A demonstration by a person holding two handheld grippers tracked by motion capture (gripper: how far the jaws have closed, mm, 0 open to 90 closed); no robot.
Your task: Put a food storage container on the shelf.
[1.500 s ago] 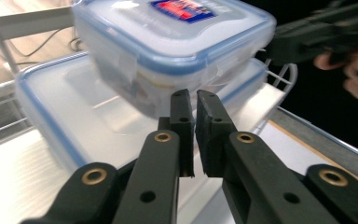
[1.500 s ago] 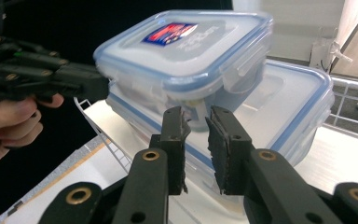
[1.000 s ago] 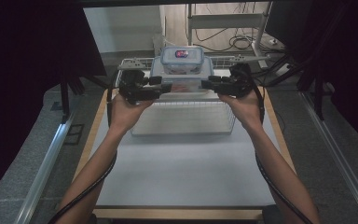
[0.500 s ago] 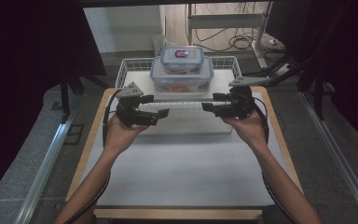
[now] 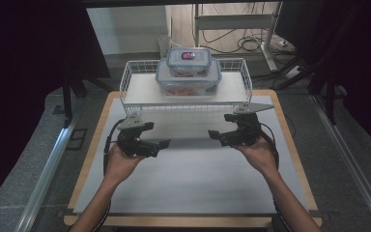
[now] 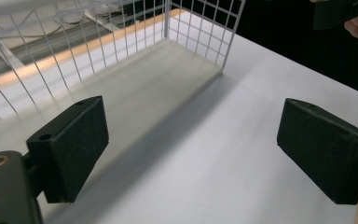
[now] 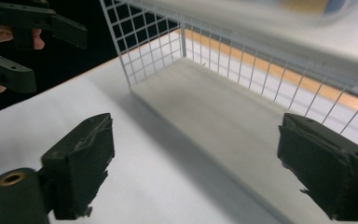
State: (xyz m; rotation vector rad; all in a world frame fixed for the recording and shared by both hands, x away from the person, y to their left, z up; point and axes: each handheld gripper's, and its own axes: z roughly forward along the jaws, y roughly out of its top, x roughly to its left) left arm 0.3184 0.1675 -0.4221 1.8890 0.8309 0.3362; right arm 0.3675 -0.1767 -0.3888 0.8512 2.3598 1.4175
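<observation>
A white wire rack (image 5: 140, 77) stands at the far side of the table, its mesh wall (image 6: 200, 28) and shelf underside (image 7: 144, 42) close ahead in both gripper views. Two clear containers with blue lids are stacked on it, the small one (image 5: 189, 60) on the large one (image 5: 188, 79). In front of the rack, my left gripper (image 5: 163, 143) and right gripper (image 5: 213, 134) point at each other, a short gap apart. Both are open with nothing between the jaws, as the left gripper view (image 6: 196, 154) and right gripper view (image 7: 203, 163) show.
A pale grey mat (image 5: 193, 179) covers the wooden table (image 5: 94, 145). Dark curtains and metal rails flank both sides, and cables lie on the floor behind the rack. The opposite gripper appears in each gripper view, top right (image 6: 340, 11) and top left (image 7: 23, 28).
Both grippers have drawn back from the rack's front corners toward the person and now hover over the mat. The rack and containers have stayed put.
</observation>
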